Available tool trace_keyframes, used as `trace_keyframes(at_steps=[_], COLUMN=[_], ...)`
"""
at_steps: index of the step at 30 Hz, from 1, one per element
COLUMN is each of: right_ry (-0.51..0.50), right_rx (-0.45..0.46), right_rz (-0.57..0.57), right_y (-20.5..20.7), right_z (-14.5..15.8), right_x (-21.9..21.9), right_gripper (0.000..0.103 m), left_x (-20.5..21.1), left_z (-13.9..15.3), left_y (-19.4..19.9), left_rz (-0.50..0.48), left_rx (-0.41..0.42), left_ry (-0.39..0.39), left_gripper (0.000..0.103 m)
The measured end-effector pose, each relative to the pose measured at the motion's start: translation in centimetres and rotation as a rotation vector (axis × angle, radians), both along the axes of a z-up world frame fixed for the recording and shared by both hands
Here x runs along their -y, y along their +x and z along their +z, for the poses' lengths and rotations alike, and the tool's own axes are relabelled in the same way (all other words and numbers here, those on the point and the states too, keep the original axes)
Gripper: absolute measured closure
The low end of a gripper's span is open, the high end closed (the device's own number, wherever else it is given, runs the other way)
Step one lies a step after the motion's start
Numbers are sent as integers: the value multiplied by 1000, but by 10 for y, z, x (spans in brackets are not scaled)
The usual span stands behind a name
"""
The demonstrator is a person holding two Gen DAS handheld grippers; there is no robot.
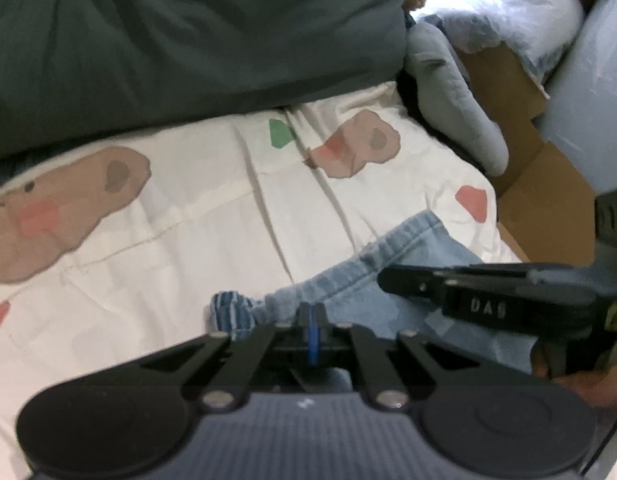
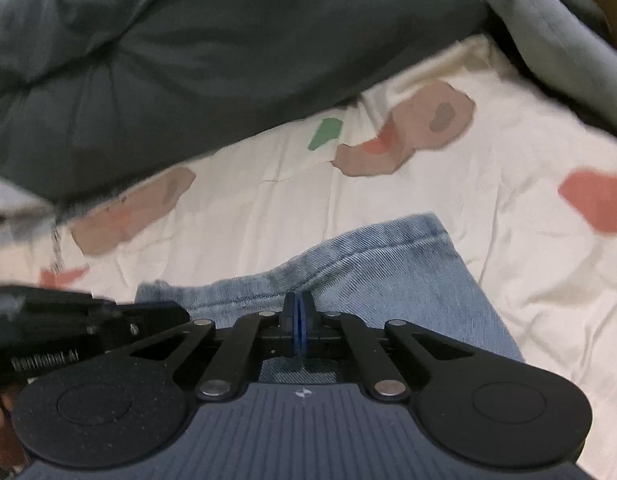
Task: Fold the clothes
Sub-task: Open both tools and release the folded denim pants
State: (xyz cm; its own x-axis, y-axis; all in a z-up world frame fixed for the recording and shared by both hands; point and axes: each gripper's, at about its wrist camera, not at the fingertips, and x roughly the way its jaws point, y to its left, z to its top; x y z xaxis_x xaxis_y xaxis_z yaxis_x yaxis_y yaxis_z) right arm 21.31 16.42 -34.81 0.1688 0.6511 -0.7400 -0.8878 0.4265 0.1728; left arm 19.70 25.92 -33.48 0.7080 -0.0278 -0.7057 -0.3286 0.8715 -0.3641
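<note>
Both grippers, left gripper (image 1: 312, 312) and right gripper (image 2: 298, 304), sit pinched shut at the frame's lower centre on the jeans (image 2: 388, 264), whose hemmed leg runs toward upper right.

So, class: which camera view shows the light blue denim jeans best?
The right wrist view: the light blue denim jeans lie broad and sharp there. The left wrist view shows them smaller, partly behind the other tool.
</note>
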Motion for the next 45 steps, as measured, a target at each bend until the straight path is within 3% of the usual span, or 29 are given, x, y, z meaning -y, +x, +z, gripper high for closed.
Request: trace_keyframes(at_steps=[3, 6, 9, 10, 11, 18, 20, 22, 25, 29, 33, 34, 38, 45], right_ry=[1, 62, 74, 72, 63, 21, 9, 0, -10, -16, -38, -45, -80, -120], right_rx=[0, 47, 104, 121, 138, 95, 47, 23, 28, 58, 100, 103, 98, 71], right_rz=[-9, 5, 0, -1, 3, -16, -46, -76, -97, -103, -114, -113, -154, -166], right_y=[-2, -9, -12, -12, -12, -6, 0, 0, -3, -8, -20, -22, -15, -12], right_z=[11, 28, 30, 29, 27, 7, -2, -8, -6, 8, 18, 18, 10, -5], right_x=[2, 22, 43, 50, 54, 50, 48, 48, 47, 50, 70, 75, 99, 104], right_gripper=[98, 93, 85, 73, 68, 67, 67, 67, 66, 66, 66, 66, 65, 60], left_x=[8, 11, 21, 25, 30, 37, 33, 23, 11, 18, 36, 42, 63, 78], left_z=[15, 33, 45, 48, 49, 23, 14, 8, 4, 15, 30, 33, 33, 10], left_y=[1, -6, -12, -13, -14, -5, -3, -1, -1, -4, -6, -6, -2, 7], left_rz=[1, 8, -9, -20, -35, -88, -95, -80, -58, -72, -118, -132, -199, -291], left_rx=[-16, 34, 79, 88, 94, 41, 19, 3, -5, -16, 1, 4, 4, -59], left_ry=[37, 41, 68, 79, 87, 104, 112, 94, 38, 64, 127, 147, 143, 235], left_gripper=[100, 96, 65, 62, 62, 67, 80, 100, 100, 100, 71, 69, 67, 67])
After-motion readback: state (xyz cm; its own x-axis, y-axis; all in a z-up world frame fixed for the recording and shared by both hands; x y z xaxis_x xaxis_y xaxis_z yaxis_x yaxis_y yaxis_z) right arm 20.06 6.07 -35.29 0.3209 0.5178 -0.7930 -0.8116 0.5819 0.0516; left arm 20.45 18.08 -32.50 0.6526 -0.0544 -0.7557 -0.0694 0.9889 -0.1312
